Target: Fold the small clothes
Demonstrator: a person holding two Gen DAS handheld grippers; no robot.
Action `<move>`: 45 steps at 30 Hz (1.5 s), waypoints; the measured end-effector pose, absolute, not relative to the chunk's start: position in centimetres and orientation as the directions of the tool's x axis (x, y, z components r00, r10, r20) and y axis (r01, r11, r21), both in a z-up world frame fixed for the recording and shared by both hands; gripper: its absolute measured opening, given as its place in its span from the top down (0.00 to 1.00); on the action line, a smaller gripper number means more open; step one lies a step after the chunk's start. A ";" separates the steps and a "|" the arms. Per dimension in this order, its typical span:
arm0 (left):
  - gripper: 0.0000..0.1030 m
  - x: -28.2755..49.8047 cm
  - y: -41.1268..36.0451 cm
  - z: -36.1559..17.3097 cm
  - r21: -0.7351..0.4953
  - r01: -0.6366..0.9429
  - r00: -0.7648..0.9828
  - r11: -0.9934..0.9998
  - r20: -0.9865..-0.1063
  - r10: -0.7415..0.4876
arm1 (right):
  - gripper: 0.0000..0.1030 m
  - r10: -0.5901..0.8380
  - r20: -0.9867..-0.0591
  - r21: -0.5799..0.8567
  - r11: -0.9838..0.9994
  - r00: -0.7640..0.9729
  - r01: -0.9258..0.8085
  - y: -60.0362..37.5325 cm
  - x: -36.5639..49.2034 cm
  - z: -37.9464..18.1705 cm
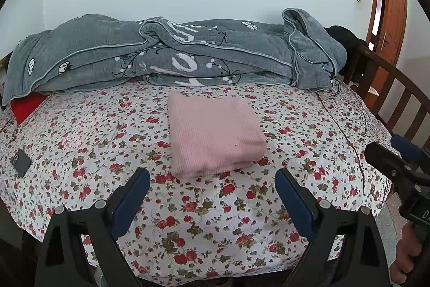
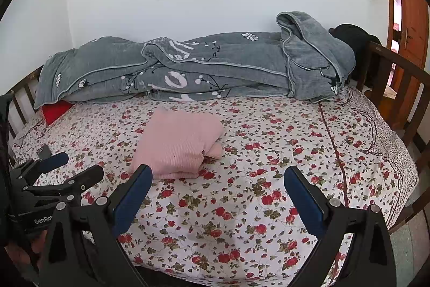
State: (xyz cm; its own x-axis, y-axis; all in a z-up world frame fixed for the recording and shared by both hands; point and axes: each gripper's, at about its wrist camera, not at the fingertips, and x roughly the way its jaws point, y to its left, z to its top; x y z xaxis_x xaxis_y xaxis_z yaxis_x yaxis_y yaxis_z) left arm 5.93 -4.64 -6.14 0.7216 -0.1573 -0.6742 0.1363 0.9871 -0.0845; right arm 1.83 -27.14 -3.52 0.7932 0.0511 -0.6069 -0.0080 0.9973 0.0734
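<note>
A pink knit garment [image 1: 212, 131] lies folded into a thick rectangle on the flowered bed sheet [image 1: 220, 219]. It also shows in the right wrist view [image 2: 174, 144], with a small flap sticking out at its right side. My left gripper [image 1: 212, 179] is open and empty, held above the sheet just in front of the garment. My right gripper [image 2: 217, 176] is open and empty, to the right of the garment. Each gripper shows in the other's view, the right one [image 1: 397, 155] at the right edge, the left one [image 2: 72, 168] at the left edge.
A rumpled grey blanket [image 1: 172, 55] lies along the wall at the back of the bed. A dark phone [image 1: 20, 162] lies on the sheet at the left. A red item [image 1: 27, 106] pokes out under the blanket. A wooden rail [image 1: 389, 98] bounds the right side; a wooden door [image 2: 411, 26] stands beyond.
</note>
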 end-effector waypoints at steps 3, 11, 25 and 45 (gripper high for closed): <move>0.08 5.8 -4.6 -6.0 -0.089 0.137 0.722 0.987 -0.673 -0.161 | 0.06 0.050 -0.603 0.071 0.997 0.796 -0.009 -27.1 1.6 -3.2; 0.08 5.8 -4.5 -5.9 -0.090 0.138 0.722 0.986 -0.672 -0.162 | 0.06 0.045 -0.594 0.071 0.997 0.803 -0.003 -27.2 1.0 -2.8; 0.08 5.5 -4.5 -5.6 -0.089 0.133 0.726 0.987 -0.670 -0.158 | 0.06 0.043 -0.587 0.075 0.997 0.809 0.001 -27.0 0.6 -2.4; 0.08 5.4 -4.2 -5.4 -0.093 0.134 0.726 0.987 -0.669 -0.162 | 0.06 0.043 -0.586 0.075 0.997 0.809 0.002 -26.8 0.6 -2.3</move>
